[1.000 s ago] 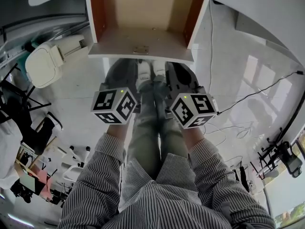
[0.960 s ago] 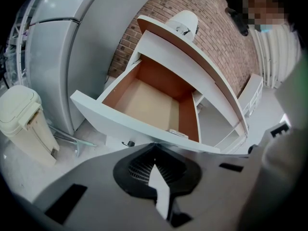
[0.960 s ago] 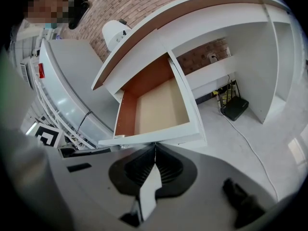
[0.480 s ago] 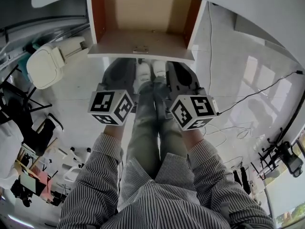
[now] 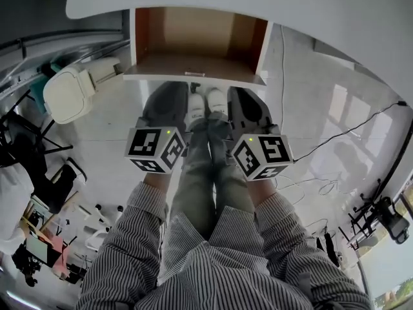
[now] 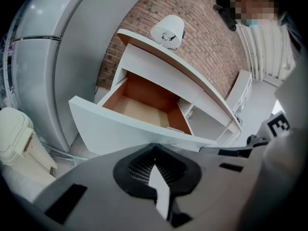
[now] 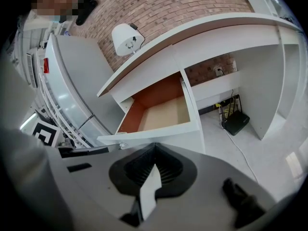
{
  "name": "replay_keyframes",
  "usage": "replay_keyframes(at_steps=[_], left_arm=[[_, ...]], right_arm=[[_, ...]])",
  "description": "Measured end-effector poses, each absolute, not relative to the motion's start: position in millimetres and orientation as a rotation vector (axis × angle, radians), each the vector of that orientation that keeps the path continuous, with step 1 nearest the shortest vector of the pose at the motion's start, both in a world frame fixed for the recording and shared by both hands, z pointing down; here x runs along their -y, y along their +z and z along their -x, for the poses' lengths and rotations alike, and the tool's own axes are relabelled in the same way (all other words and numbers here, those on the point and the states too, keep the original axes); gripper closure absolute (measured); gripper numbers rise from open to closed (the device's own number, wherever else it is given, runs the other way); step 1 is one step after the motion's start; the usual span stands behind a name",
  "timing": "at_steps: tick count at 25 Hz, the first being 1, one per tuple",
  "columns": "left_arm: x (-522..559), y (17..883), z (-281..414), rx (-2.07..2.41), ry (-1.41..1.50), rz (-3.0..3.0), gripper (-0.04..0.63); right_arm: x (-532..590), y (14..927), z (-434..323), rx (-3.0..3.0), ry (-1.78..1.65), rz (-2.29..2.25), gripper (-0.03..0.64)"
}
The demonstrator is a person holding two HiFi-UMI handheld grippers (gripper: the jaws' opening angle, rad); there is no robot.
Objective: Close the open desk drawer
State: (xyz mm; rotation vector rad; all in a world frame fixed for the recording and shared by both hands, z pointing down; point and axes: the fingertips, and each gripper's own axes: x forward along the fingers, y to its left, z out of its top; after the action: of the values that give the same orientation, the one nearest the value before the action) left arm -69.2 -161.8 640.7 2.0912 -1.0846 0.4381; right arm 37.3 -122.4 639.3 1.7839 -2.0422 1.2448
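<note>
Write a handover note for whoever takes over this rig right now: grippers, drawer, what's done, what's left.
Left gripper: jaws together, holding nothing, pointed at the drawer.
Right gripper: jaws together, holding nothing, level with the left one and pointed the same way.
Drawer: pulled out from under the desk, and it looks empty inside. Both gripper tips sit close to its front, but contact can't be confirmed.
Done: both grippers are lined up at the drawer's front.
Left: push the drawer in, probably with both tips together, until it is fully closed.
</note>
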Motion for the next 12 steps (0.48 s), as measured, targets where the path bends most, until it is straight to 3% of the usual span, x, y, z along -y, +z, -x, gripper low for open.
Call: replay_keyframes(at_steps=[12], left_arm=[[178, 621, 65, 1.08, 0.379, -2.106, 0.583]], right_arm=[[140, 620, -42, 2.087, 1.216, -1.853, 0.6]])
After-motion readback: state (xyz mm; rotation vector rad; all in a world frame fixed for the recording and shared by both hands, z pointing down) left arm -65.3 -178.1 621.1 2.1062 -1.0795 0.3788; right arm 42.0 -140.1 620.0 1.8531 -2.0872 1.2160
